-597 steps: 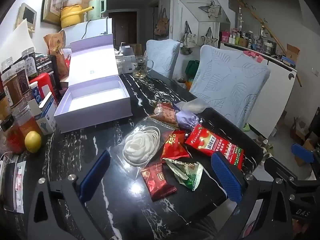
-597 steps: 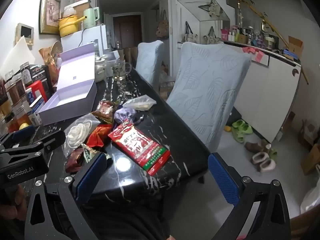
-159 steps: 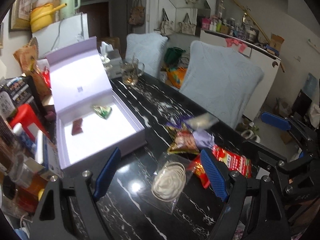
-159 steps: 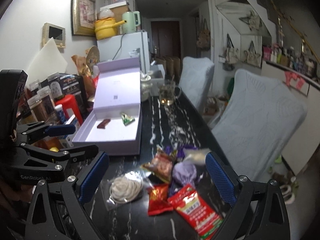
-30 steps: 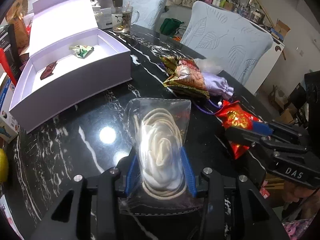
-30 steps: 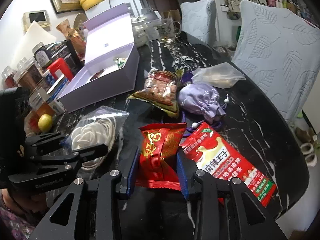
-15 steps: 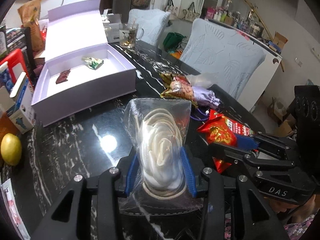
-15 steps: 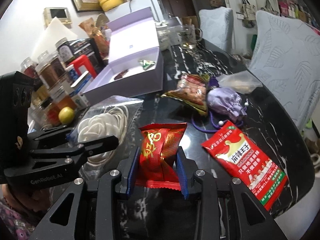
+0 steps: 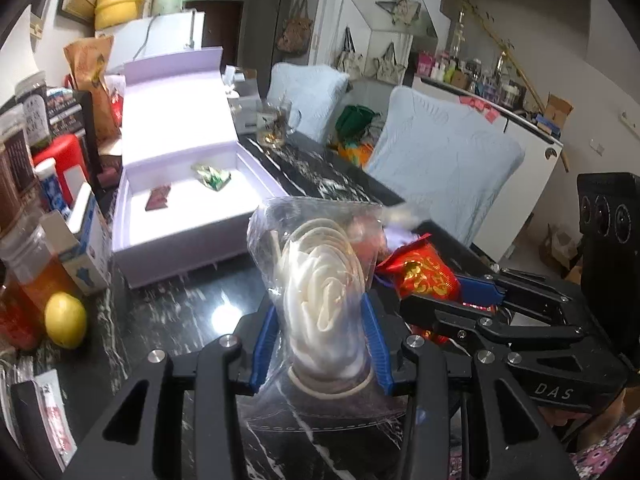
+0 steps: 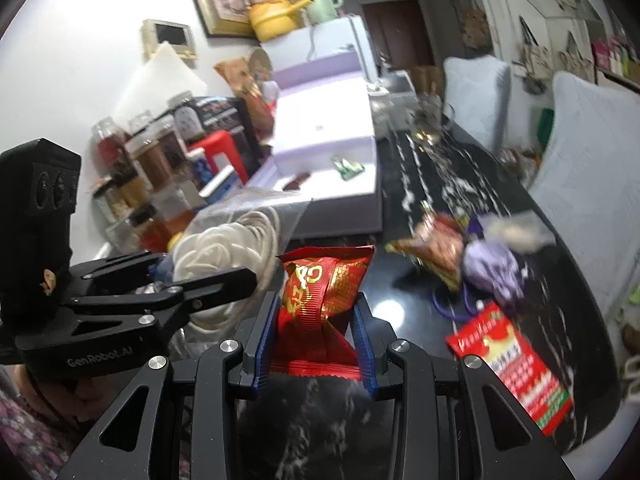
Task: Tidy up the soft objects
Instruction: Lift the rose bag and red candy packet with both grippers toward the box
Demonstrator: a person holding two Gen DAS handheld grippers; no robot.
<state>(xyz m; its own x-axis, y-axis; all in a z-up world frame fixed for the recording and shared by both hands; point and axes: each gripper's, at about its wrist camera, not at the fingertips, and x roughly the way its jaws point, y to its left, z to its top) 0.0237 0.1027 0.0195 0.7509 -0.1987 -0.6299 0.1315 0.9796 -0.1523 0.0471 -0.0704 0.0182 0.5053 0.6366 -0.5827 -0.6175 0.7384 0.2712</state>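
Left gripper (image 9: 320, 344), jaws clamped on a clear bag of coiled white cord (image 9: 320, 280), which stands up out of the pads with its long axis running along the fingers; right gripper (image 10: 316, 332), jaws pressed shut on a red snack packet (image 10: 320, 300), likewise upright between the pads. Both loads hang clear of the tabletop, side by side. The open lilac box (image 9: 192, 240) lies ahead and to the left of both grippers, its long side running away from the onlooker, with 2 small packets already inside; the left gripper appears the nearer, so its bag probably goes in first. Beyond: black marbled table (image 9: 176, 312) carrying a purple pouch (image 10: 492, 268), 1 long red packet (image 10: 516, 364), a lemon (image 9: 66, 322); covered chairs behind, in a cluttered room.
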